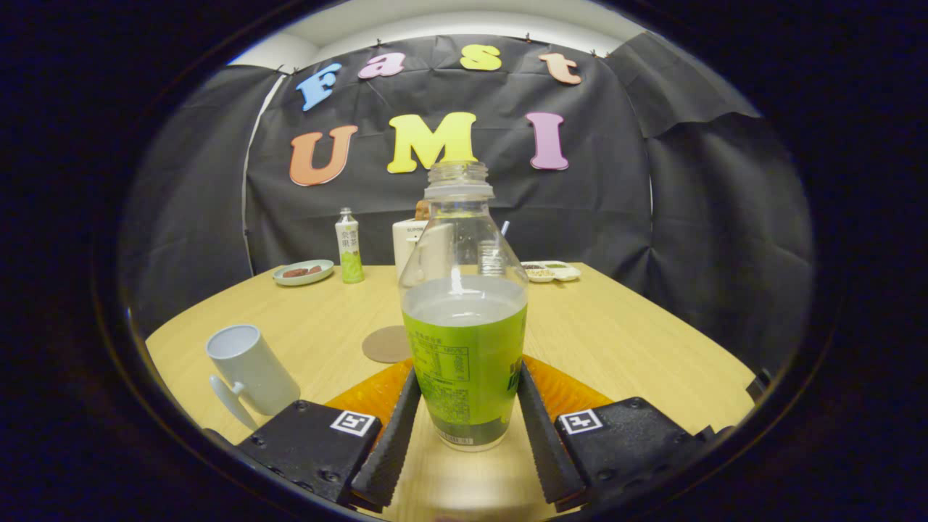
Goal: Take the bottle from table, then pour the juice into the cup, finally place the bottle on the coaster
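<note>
Gripper view, and the bottle [464,319] sits dead centre of the frame, upright, cap off, juice about halfway up. The gripper [464,420] has its fingers hard against the label on both sides, closed on the bottle. The base looks just clear of the tabletop [623,333], though I can't be sure it's lifted. I'd call this the end of the take, with the pour next.

The cup [250,370] waits at lower left, mouth tipped toward us, handle to the front. So the move ahead is a carry left, then a tilt over that rim. The coaster [386,344] lies just behind the bottle, left of centre, with bare wood around it.

Far back there's a plate [303,272], a small bottle [349,255] and a tray [552,271], well apart. The tabletop's near edge drops off just beside the cup, so that's the tight side.
</note>
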Tool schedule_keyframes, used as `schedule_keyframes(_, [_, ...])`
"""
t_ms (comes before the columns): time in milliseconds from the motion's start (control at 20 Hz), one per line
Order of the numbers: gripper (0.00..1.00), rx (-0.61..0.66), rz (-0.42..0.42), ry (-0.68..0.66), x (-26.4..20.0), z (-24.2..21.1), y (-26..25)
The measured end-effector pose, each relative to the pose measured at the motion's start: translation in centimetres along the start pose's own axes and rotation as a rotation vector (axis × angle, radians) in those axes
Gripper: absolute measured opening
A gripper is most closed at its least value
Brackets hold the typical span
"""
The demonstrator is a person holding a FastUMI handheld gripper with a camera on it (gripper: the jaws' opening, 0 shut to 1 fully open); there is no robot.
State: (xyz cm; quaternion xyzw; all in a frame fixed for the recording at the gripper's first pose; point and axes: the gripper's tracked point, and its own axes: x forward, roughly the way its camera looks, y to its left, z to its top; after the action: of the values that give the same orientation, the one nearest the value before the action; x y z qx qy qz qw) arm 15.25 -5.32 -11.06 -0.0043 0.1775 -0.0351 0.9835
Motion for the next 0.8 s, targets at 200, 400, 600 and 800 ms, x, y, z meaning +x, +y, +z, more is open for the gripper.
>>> schedule_keyframes(200, [0.77,-0.141,0.001,-0.005,-1.0,1.4,1.1])
schedule_keyframes(400, [0.76,-0.29,-0.008,-0.014,-1.8,2.9,2.3])
schedule_keyframes(600, [0.76,-0.476,-0.073,-0.043,-2.3,4.4,2.4])
schedule_keyframes(800, [0.76,-0.648,-0.133,-0.063,-2.3,5.5,2.9])
